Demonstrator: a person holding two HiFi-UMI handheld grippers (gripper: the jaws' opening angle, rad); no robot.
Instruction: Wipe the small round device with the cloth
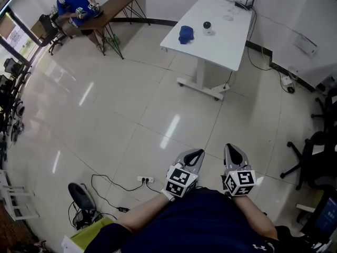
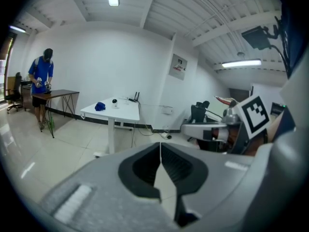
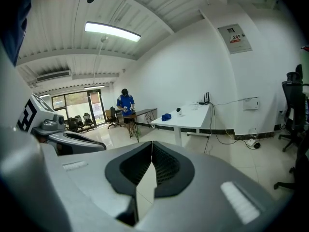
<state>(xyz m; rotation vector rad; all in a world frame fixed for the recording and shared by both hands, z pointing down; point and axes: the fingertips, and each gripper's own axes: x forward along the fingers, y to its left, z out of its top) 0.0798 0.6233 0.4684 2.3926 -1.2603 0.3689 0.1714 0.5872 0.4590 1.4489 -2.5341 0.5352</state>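
A white table (image 1: 221, 33) stands across the room. On it lie a crumpled blue cloth (image 1: 185, 34) and a small round device (image 1: 207, 26), white with a black top. The same cloth (image 2: 100, 106) and device (image 2: 115, 101) show small in the left gripper view, and again the cloth (image 3: 166, 116) and device (image 3: 178, 110) in the right gripper view. My left gripper (image 1: 197, 154) and right gripper (image 1: 230, 148) are held close to my body, far from the table. Both are shut with nothing between the jaws.
A person in blue (image 1: 76, 1) works at a dark table (image 1: 113, 7) at the far left. A power strip with cables (image 1: 146, 179) lies on the tiled floor near me. Office chairs (image 1: 313, 157) stand at the right. A router (image 1: 245, 3) sits on the white table's far end.
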